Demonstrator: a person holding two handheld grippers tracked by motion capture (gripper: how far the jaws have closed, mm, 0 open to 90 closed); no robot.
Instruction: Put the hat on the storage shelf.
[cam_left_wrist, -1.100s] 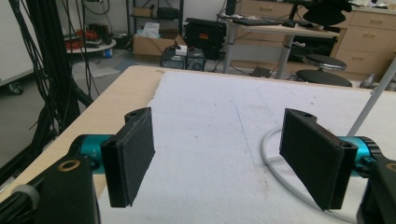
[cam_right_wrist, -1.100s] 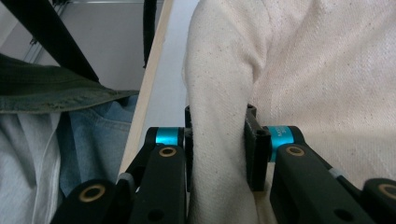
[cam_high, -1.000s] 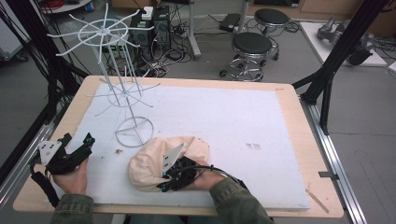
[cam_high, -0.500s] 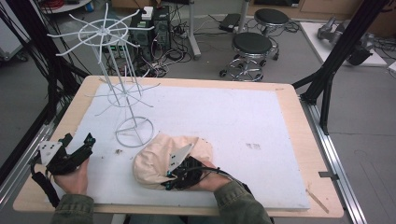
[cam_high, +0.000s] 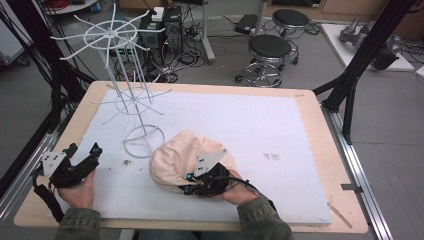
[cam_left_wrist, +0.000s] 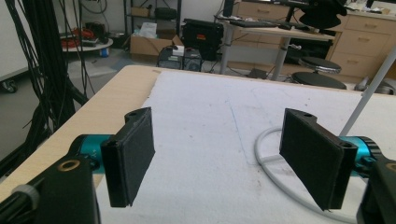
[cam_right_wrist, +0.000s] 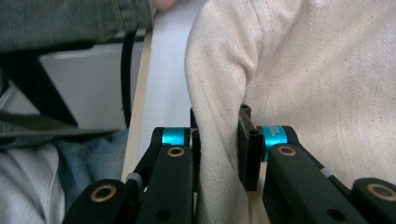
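- The right gripper (cam_high: 192, 186) was clamped on a fold of the cream cotton fabric hat (cam_high: 175, 160); its black jaws pinched the cloth tightly.
- The left gripper (cam_high: 82, 152) stood wide open and held nothing, near the ring base of the white wire display stand (cam_high: 144, 140).
- The hat lay on the white table mat (cam_high: 280, 125), just beside this base.
- Compared with one second before, the hat was lifted a little and shifted toward the stand.

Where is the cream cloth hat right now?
In the high view the cream hat lies near the table's front edge, just right of the white wire rack's base ring, pinched by the right gripper.
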